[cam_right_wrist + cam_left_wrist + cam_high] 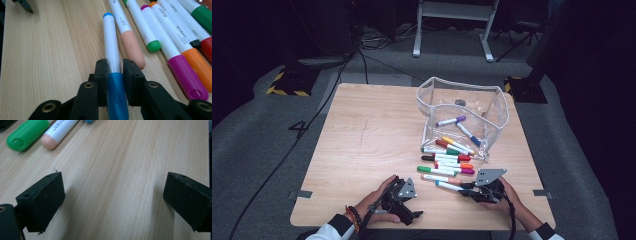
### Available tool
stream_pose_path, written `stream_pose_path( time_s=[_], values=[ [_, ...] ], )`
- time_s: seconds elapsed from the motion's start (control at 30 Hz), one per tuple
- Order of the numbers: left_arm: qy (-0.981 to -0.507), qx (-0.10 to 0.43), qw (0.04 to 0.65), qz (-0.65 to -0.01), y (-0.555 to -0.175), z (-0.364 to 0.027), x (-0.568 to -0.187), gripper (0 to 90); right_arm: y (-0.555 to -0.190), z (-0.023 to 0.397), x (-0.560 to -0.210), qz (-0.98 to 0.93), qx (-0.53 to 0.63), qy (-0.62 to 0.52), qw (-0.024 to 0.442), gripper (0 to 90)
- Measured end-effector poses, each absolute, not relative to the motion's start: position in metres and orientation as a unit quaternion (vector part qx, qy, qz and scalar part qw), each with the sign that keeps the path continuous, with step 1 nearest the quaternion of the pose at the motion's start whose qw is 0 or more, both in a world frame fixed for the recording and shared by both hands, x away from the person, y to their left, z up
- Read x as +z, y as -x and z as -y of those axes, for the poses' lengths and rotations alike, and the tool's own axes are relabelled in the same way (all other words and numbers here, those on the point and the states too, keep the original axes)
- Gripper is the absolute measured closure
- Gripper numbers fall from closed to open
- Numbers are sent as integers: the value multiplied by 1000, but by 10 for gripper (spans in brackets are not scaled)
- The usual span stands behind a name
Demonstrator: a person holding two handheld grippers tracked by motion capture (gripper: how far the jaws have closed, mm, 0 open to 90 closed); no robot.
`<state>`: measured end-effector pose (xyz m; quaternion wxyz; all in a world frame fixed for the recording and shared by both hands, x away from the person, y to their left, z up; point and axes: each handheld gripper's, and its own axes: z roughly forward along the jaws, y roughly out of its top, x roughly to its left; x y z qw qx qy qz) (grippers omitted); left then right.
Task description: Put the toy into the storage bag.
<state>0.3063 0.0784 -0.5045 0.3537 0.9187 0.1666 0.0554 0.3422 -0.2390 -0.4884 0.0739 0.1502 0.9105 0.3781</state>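
A row of white markers with coloured caps lies on the wooden table (372, 140) in front of a clear pouch (426, 97). My right gripper (466, 189) (115, 71) is shut on the blue-capped marker (448, 186) (111, 45), which lies nearest me in the row. Its pads press the barrel just above the blue cap, and the marker rests on the table. My left gripper (412, 200) (113, 195) hovers low over bare wood at the front, left of the markers. It is open with nothing between its jaws.
Beside the blue marker lie a peach-capped marker (128, 37) (58, 132) and a green-capped one (142, 27) (26, 133), then purple (175, 57) and orange (192, 55). The pouch holds a purple-capped marker (451, 121) and a blue one (468, 134). Cables cross the floor at the left.
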Motion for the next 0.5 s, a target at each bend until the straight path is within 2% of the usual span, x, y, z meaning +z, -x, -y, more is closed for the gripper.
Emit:
stream_pose_path(
  time_s=[0.5],
  values=[
    [-922, 52, 353, -151, -309, -66, -504, 40, -343, 255, -462, -894, 412, -151, 94, 746]
  ],
)
